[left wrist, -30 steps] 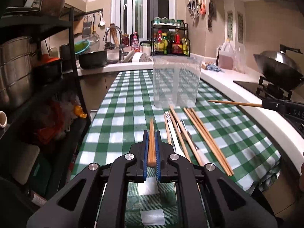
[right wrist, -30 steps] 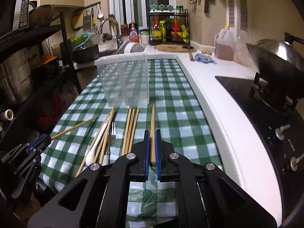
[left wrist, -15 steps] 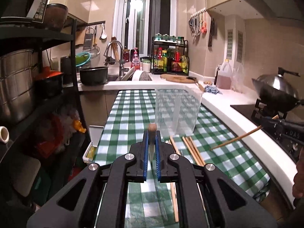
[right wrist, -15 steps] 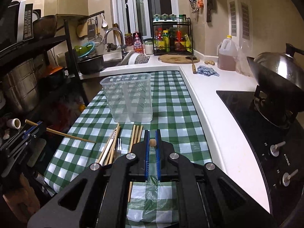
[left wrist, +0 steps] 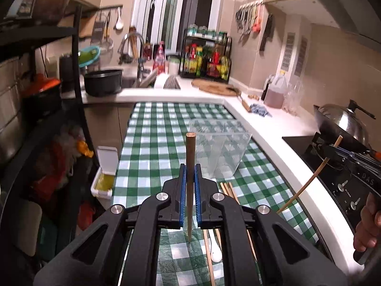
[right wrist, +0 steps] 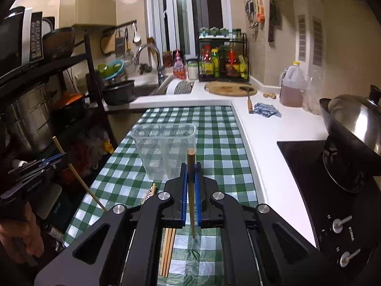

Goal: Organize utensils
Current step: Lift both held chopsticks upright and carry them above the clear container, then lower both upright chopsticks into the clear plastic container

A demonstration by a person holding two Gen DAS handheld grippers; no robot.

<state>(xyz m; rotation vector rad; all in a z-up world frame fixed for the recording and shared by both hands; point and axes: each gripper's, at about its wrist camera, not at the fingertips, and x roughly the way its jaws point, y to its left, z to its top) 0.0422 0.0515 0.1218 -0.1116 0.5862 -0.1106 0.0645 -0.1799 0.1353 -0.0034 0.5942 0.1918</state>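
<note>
My left gripper (left wrist: 190,174) is shut on a wooden chopstick (left wrist: 190,157) that stands upright, thick end up, above the green checked cloth. My right gripper (right wrist: 190,174) is shut on another chopstick (right wrist: 191,164), also upright. The clear plastic utensil holder (left wrist: 220,147) stands ahead on the cloth; it also shows in the right wrist view (right wrist: 164,150). Loose chopsticks (left wrist: 227,189) and a white spoon (left wrist: 215,252) lie on the cloth below the grippers. The right gripper shows at the right edge of the left wrist view (left wrist: 333,151), and the left gripper at the left of the right wrist view (right wrist: 51,160).
A black shelf rack (right wrist: 47,90) with pots stands on the left. A stove with a wok (right wrist: 352,128) is on the right. The white counter (right wrist: 273,128) holds an oil jug (right wrist: 293,88), a blue cloth and a cutting board. A sink is at the back.
Both grippers have risen and tilted, swinging their chopsticks from lying flat and pointing forward to standing upright. The holder now looks farther off and lower.
</note>
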